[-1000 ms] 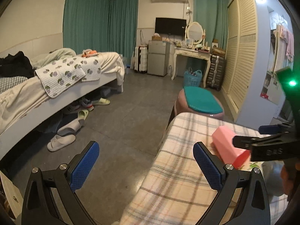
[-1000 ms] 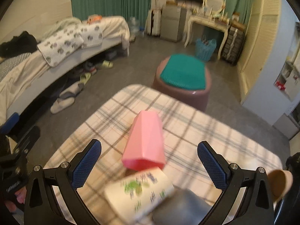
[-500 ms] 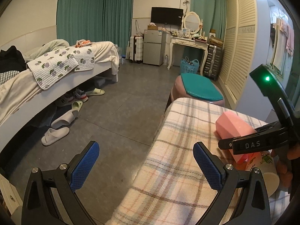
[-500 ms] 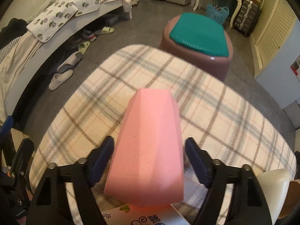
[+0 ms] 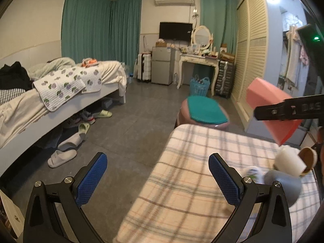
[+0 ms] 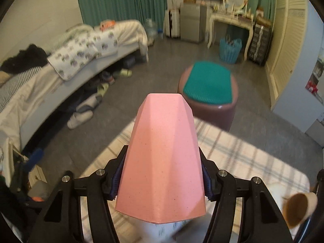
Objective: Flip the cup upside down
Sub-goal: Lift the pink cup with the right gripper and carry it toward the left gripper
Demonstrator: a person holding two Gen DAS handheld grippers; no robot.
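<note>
Above a table covered in soft plaid cloth, the right gripper clamps a pink cup between its blue textured pads, holding it in the air. The cup is matte, faceted and tapered, its narrow flat base pointing away from the camera toward the room and its wide rim nearest the gripper. From the left wrist view the cup hangs tilted over the table's far right side, the gripper's black finger crossing it. The left gripper hovers level at the table's left edge, jaws spread wide with nothing between them. On the cloth at the right lie a cream cup on its side, brown inside, and a smooth grey rounded object.
</note>
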